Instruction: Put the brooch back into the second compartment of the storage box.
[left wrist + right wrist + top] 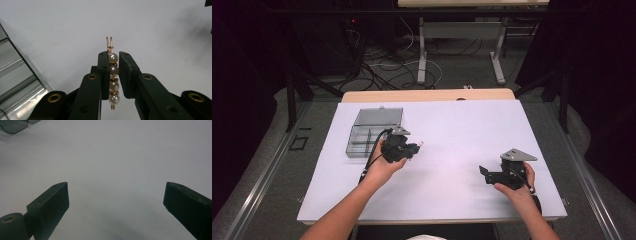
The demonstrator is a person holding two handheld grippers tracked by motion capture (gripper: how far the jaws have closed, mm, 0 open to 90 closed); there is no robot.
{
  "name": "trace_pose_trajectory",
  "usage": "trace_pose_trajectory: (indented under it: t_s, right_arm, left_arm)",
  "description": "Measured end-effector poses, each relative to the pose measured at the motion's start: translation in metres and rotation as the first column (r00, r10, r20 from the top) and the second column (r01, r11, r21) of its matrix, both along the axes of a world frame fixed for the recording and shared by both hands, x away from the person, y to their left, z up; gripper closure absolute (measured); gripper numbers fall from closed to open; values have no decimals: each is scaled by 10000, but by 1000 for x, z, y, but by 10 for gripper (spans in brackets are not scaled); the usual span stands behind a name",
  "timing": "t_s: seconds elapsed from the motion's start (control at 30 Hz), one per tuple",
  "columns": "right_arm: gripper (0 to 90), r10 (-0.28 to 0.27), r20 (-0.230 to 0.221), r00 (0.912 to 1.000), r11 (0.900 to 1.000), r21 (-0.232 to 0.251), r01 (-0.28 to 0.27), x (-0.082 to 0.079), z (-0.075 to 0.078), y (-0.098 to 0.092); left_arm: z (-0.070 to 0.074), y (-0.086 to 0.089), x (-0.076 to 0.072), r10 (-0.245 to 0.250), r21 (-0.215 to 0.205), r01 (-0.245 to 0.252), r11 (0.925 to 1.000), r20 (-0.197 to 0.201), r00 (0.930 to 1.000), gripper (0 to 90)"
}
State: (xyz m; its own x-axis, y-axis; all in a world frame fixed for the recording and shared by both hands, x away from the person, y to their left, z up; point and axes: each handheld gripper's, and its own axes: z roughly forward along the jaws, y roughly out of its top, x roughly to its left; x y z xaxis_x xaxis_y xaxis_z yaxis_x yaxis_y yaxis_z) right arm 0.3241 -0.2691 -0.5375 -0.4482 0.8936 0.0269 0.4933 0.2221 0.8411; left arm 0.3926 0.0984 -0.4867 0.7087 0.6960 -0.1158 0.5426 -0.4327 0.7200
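Observation:
In the left gripper view, my left gripper [113, 57] is shut on a pearl hair clip [113, 72]: a row of cream pearls with small gold spacers on a gold wire frame, its looped end sticking out past the fingertips. From above, the left gripper [418, 145] is held just over the white table, right of a clear plastic box [373, 131]. My right gripper [482, 173] is held low at the table's right, pointing left. Its jaws stand wide apart in the right gripper view [116, 195], with bare white table between them.
The clear box [15, 82] has inner compartments and an open lid lying behind it; a corner of it shows at top left [13, 125]. The white table top [452, 130] has a wooden far edge. Cables and table legs stand on the floor beyond.

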Motion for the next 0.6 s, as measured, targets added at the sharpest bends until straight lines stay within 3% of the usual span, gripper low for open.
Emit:
trace_pose_trajectory:
  t_s: [0.53, 0.6]
  right_arm:
    - [59, 21, 7, 10000, 10000, -1, -21, 0, 0, -1]
    - [59, 15, 21, 10000, 10000, -2, -15, 0, 0, -1]
  left_arm:
    - [15, 23, 10, 378, 114, -382, 9992, 276, 9989, 797]
    - [16, 25, 11, 537, -15, -537, 9986, 277, 9982, 797]
